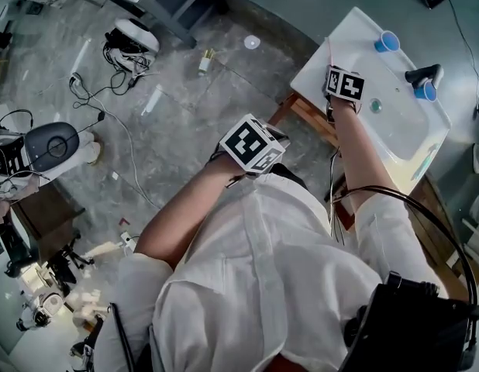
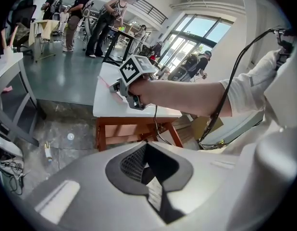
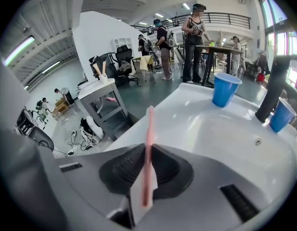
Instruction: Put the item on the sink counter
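Right gripper (image 3: 147,177), clamping a pink stick (image 3: 149,134) above the sink (image 3: 187,114) at its near rim, should lay it flat before releasing; left gripper (image 2: 147,177) hangs closed, empty.

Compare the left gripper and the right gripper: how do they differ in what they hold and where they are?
The right gripper is shut on a thin pink stick; the left gripper is shut with nothing between its jaws. The right gripper is over the white sink counter; the left gripper is held back from it, over the floor. Both carry a marker cube.
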{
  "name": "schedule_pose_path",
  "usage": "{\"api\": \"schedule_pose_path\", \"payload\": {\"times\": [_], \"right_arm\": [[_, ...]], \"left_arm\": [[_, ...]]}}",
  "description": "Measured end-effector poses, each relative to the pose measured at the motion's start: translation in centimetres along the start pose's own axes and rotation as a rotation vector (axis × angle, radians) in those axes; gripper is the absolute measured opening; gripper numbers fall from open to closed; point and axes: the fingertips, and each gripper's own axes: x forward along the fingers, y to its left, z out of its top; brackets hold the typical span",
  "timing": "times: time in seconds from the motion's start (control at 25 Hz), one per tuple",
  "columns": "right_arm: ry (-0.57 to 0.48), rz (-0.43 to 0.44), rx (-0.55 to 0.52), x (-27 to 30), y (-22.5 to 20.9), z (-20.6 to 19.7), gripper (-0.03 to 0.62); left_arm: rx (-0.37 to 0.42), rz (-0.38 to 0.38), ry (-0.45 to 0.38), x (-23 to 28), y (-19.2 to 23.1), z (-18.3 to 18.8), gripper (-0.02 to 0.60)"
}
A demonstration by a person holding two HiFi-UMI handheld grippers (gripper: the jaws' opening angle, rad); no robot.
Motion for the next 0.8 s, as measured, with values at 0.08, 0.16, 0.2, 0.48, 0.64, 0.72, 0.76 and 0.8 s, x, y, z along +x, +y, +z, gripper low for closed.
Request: {"api": "schedule_pose_path", "payload": {"times": [0.08, 0.16, 0.2, 0.48, 0.64, 0.72, 0.76, 0.8], "right_arm": [[0.004, 0.004, 0.004, -0.4, 0.0, -0.4, 0.044], [0.006, 0.012, -0.003, -1.2, 0.2, -0.8, 0.044], [0.002, 0.017, -0.007, -1.7, 0.3, -1.0, 0.044], [-0.048, 0.021, 0.038, -6.8, 0.9, -3.4, 0.043], [-0.07, 0.004, 0.077, -10.0, 2.0, -6.0, 0.043], [-0.073, -0.015, 0.091, -11.8, 2.4, -7.9, 0.043], [-0.075, -0.03, 0.098, -12.8, 2.5, -8.8, 0.043], [-0.079, -0.046, 0.106, -13.8, 2.7, -9.6, 0.043]], "left_arm": [[0.005, -0.001, 0.002, -0.2, -0.2, -0.2, 0.005], [0.014, -0.007, 0.004, -0.5, -0.6, -0.5, 0.005], [0.019, -0.012, 0.003, -0.7, -0.8, -0.6, 0.005], [0.077, -0.053, -0.016, -1.8, -2.8, -1.9, 0.005], [0.137, -0.069, 0.008, -2.8, -3.9, -3.7, 0.005], [0.167, -0.086, 0.017, -3.2, -4.7, -4.6, 0.005], [0.183, -0.098, 0.02, -3.3, -5.0, -5.0, 0.005], [0.197, -0.109, 0.023, -3.5, -5.4, -5.6, 0.005]]}}
